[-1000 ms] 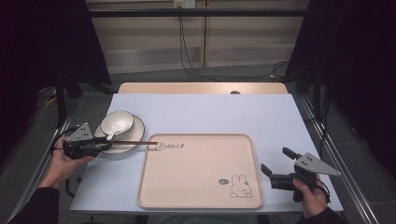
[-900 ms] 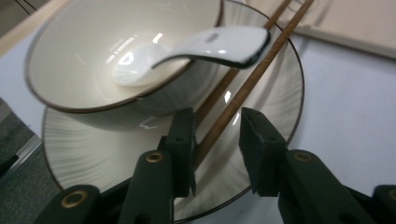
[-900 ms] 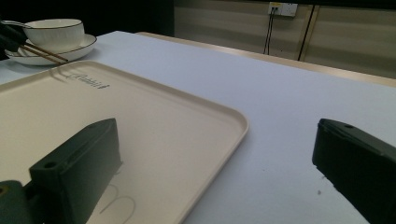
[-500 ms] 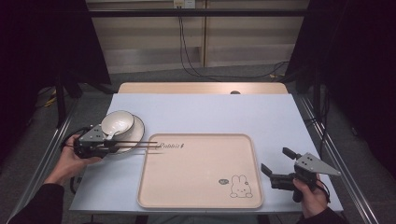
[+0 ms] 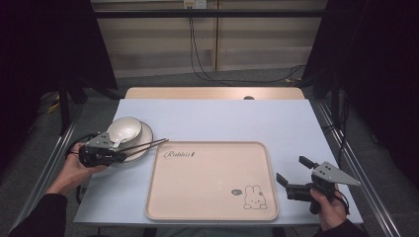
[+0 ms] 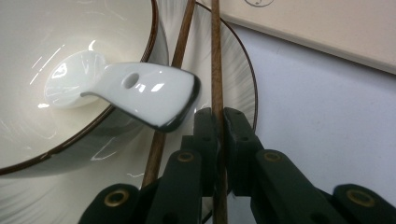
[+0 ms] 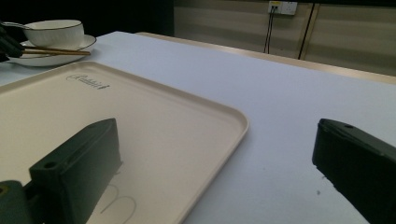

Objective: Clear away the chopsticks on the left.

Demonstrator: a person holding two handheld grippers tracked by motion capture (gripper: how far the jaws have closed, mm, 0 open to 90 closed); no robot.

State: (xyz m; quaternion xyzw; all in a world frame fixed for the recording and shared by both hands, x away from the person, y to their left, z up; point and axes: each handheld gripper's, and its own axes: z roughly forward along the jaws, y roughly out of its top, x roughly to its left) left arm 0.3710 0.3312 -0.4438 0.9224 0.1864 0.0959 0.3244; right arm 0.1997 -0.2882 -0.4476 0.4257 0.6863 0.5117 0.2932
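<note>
A pair of brown chopsticks lies across a white plate at the table's left. A white bowl stands on the plate with a white spoon leaning over its rim. My left gripper is at the plate's near edge, shut on one chopstick. The second chopstick passes beside the left jaw. My right gripper rests open and holds nothing at the front right, next to the beige rabbit tray.
The tray takes up the middle front of the pale blue table. Its left rim is close to the chopstick tips. A wooden strip runs along the table's far edge, with metal rails down both sides.
My left gripper has moved right along the plate's near edge to the chopsticks' handle ends. The right gripper has stayed still.
</note>
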